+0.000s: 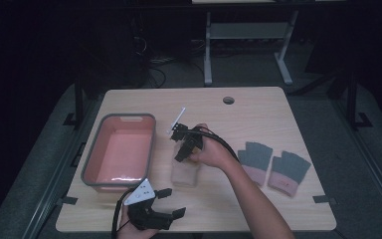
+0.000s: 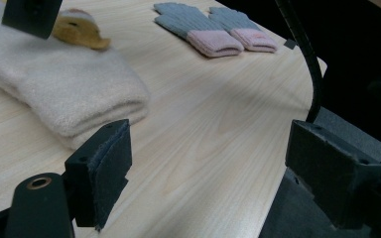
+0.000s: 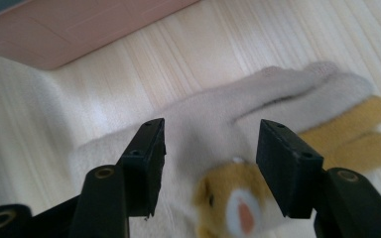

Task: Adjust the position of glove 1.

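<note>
A cream mitten (image 1: 185, 174) with a yellow animal face (image 3: 233, 198) lies flat on the wooden table (image 1: 258, 114), just right of the basin. My right gripper (image 1: 179, 144) hovers over its far end, open. In the right gripper view, the right gripper (image 3: 211, 158) has its jaws spread over the mitten (image 3: 203, 119), with the pads off the fabric. My left gripper (image 1: 171, 201) rests at the table's near edge, open. The left gripper view shows the left gripper (image 2: 213, 168) with only bare wood between its jaws and the mitten (image 2: 64, 84) off to its left.
A pink basin with a grey rim (image 1: 124, 117) stands at the left of the table. A pair of grey gloves with pink cuffs (image 1: 255, 159) lies at the right, also seen as the grey gloves (image 2: 198, 25) in the left gripper view. A round cable hole (image 1: 228, 100) sits near the far edge.
</note>
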A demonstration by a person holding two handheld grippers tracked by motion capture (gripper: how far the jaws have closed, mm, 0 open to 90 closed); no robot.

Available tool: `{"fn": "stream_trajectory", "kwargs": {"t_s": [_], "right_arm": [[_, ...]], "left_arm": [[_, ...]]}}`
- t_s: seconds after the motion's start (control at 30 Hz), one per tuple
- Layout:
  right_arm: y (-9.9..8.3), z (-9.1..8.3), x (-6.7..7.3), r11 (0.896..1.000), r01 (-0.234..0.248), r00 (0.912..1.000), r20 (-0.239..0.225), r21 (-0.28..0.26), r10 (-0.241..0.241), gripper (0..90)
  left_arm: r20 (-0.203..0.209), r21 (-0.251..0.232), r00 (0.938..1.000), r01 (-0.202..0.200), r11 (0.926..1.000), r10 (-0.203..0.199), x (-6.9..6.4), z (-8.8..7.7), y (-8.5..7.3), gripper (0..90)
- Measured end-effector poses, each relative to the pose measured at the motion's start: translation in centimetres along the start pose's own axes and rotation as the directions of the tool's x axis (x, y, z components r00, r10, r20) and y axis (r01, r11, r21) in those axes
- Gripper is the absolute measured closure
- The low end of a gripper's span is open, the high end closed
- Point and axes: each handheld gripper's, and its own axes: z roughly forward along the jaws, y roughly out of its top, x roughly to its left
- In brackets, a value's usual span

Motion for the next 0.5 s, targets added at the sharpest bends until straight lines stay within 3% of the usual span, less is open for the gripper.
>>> {"fn": "stream_trajectory", "kwargs": {"t_s": [0.17, 0.23, 0.5], "right_arm": [[0.5, 0.7, 0.3, 1.0, 0.013, 0.9999, 0.009, 0.01, -0.013, 42.1], [0.6, 1.4, 0.4, 0.999, 0.027, 0.9988, 0.039, 0.028, -0.028, 41.8], [0.7, 2.8, 0.7, 0.995, 0.069, 0.9931, 0.09, 0.074, -0.075, 38.8]], "left_arm": [[0.004, -0.004, 1.0, 0.008, 1.0, -0.008, 0.0, 0.1, 0.0, 18.3], [0.004, 0.001, 0.9999, 0.011, 0.9999, -0.011, 0.0, 0.1, 0.0, 18.3], [-0.001, 0.005, 0.9999, 0.012, 0.9999, -0.012, 0.0, 0.1, 0.0, 18.4]]}}
